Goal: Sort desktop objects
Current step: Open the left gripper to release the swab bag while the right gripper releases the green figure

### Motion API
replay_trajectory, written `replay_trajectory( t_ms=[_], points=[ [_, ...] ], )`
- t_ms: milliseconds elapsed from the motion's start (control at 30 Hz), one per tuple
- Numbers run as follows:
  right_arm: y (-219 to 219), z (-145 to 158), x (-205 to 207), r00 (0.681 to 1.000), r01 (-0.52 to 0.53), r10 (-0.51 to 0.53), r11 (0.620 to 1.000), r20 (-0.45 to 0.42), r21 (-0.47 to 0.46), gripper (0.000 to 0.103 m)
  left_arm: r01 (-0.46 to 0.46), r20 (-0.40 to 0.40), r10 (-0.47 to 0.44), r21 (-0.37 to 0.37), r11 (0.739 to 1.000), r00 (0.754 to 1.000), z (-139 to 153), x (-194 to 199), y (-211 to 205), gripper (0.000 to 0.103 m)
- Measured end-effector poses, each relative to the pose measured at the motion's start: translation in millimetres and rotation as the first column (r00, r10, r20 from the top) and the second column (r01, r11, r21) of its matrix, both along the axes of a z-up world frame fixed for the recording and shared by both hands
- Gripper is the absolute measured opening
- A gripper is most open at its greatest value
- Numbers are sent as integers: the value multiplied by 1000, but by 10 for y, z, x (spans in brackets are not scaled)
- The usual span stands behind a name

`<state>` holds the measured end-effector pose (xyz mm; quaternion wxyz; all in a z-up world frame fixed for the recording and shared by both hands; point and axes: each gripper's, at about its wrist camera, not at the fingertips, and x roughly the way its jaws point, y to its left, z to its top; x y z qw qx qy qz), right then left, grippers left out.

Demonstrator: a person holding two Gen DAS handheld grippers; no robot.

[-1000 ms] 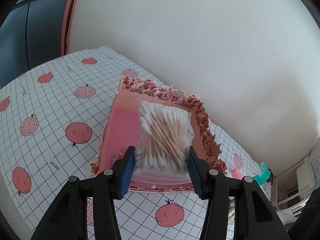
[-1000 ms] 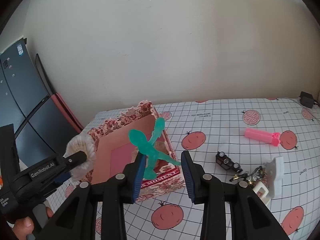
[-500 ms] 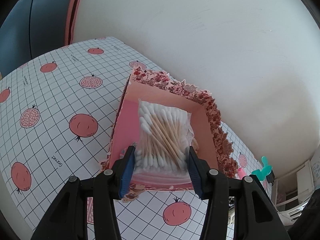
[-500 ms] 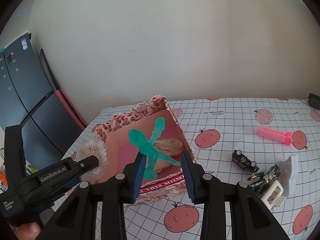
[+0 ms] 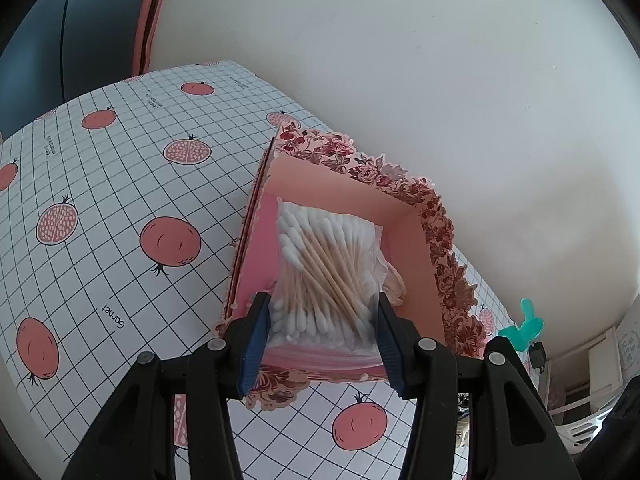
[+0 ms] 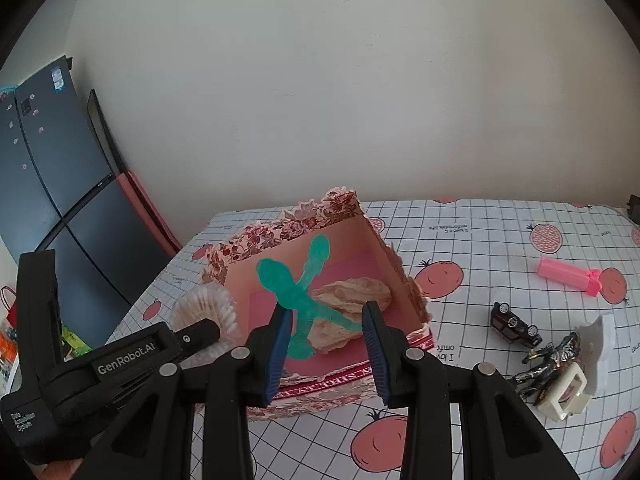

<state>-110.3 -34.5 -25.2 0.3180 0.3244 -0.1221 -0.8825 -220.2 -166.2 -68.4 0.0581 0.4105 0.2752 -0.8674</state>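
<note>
A pink box with a floral rim stands open on the pomegranate-print tablecloth. My left gripper is shut on a clear bag of cotton swabs, which hangs over the box's inside. In the right wrist view the same bag sits at the box's left rim. My right gripper is shut on a translucent green stretchy figure, held above the box's near side. A beige shell-like piece lies on the box floor.
To the right of the box lie a pink dispenser, a black toy car, a dark metallic figure and a white plastic piece. A white wall runs close behind the table. A dark fridge stands at left.
Both grippers have come closer to the box, each keeping its grip. The swab bag now hangs lower over the box's inside. The right wrist view now shows the shell-like piece in the box.
</note>
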Motion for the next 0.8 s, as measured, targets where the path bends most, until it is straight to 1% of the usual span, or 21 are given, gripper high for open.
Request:
replay_trajectory(
  t_ms=[300,733,800],
  points=[
    [-158,-50,-3,1000,0,0,1000,2,19,39,-2,10,2,15,1000,1000,-57,-14,-75,52],
    [-245,-158,-42,999,21,-22,999,27,41,39,8,23,-9,45,999,1000,-126,-38,-119,52],
    [-254,-164,-53,999,23,-24,999,30,44,41,11,24,-12,48,999,1000,-133,-39,-120,52]
  ],
)
